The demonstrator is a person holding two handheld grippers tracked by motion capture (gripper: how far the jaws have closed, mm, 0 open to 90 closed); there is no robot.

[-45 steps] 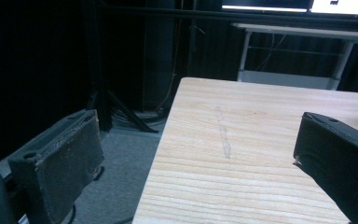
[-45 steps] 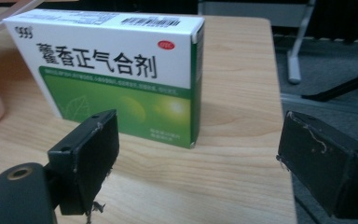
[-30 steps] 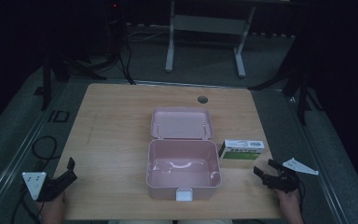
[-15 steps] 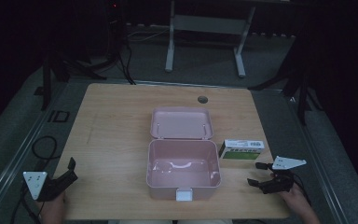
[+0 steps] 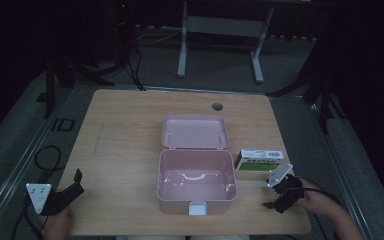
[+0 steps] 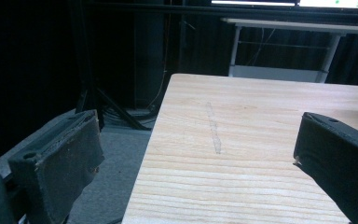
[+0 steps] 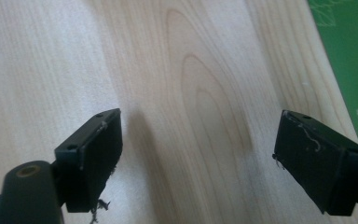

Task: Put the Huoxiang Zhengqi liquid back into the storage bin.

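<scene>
An open pink box (image 5: 196, 176) with its lid laid back sits mid-table; its inside looks bare. A green-and-white carton (image 5: 259, 159) lies just right of it, and its green face (image 7: 352, 60) fills the right gripper view's upper right corner. My right gripper (image 5: 276, 200) hovers low over the wood in front of that carton, jaws wide apart and pointing down, nothing between them. My left gripper (image 5: 76, 181) rests at the table's near left corner, open and holding nothing, looking along the left edge of the table (image 6: 242, 140).
A round cable hole (image 5: 217, 106) sits near the table's far edge. Dark floor with cables (image 5: 45, 155) and stand legs (image 5: 182, 50) surrounds the table. Bare wood stretches left of the box.
My right gripper has shifted left and slightly toward the table's front, tipping its jaws down at the wood in front of the carton. The left gripper stayed put.
</scene>
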